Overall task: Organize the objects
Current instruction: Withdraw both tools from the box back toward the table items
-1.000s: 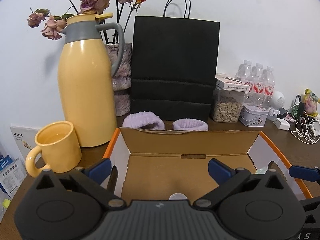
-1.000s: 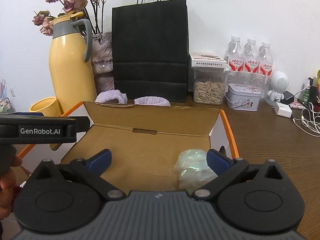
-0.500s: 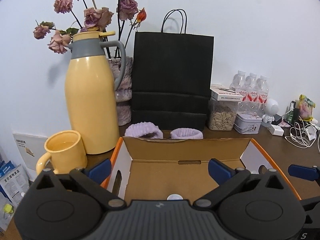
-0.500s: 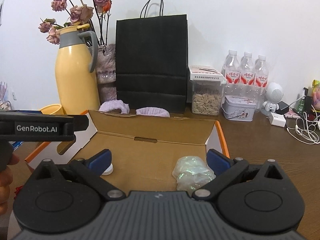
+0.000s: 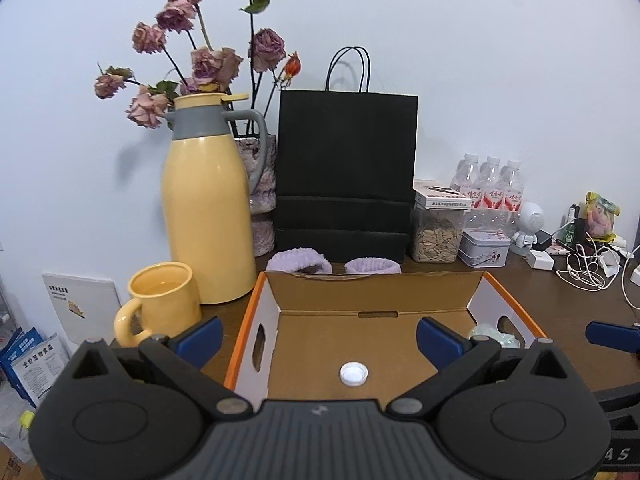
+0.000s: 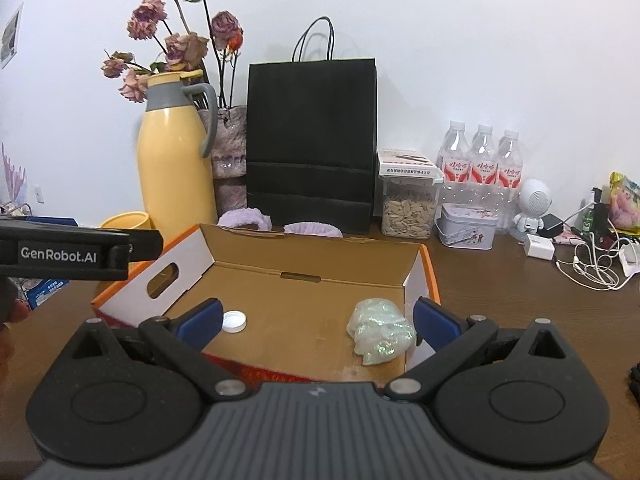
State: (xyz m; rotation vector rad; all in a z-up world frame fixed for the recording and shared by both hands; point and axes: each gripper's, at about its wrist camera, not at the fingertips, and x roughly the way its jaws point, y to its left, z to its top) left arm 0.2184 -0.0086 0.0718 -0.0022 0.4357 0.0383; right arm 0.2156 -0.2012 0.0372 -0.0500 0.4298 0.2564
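An open cardboard box (image 5: pixel 372 292) (image 6: pixel 312 256) with orange edges sits on the brown table. Inside lie a white bottle cap (image 5: pixel 353 374) (image 6: pixel 234 321) and a crumpled iridescent wrapper (image 6: pixel 380 332) (image 5: pixel 494 334). My left gripper (image 5: pixel 319 340) hovers open above the box's near side, nothing between its blue pads. My right gripper (image 6: pixel 317 322) is open too, above the box front, with the cap near its left pad and the wrapper near its right pad. The left gripper's body shows at the left edge of the right wrist view.
Behind the box: two purple wristbands (image 5: pixel 299 261), a black paper bag (image 5: pixel 346 172), a yellow thermos (image 5: pixel 206 208), a yellow mug (image 5: pixel 160 304), a vase of dried roses (image 5: pixel 262 200). To the right: a seed jar (image 5: pixel 438 236), a tin (image 5: pixel 484 247), water bottles (image 5: pixel 490 188), cables (image 5: pixel 588 268).
Both grippers have risen and drawn back from the box, so the cap and wrapper on its floor now show in full. Both stay open.
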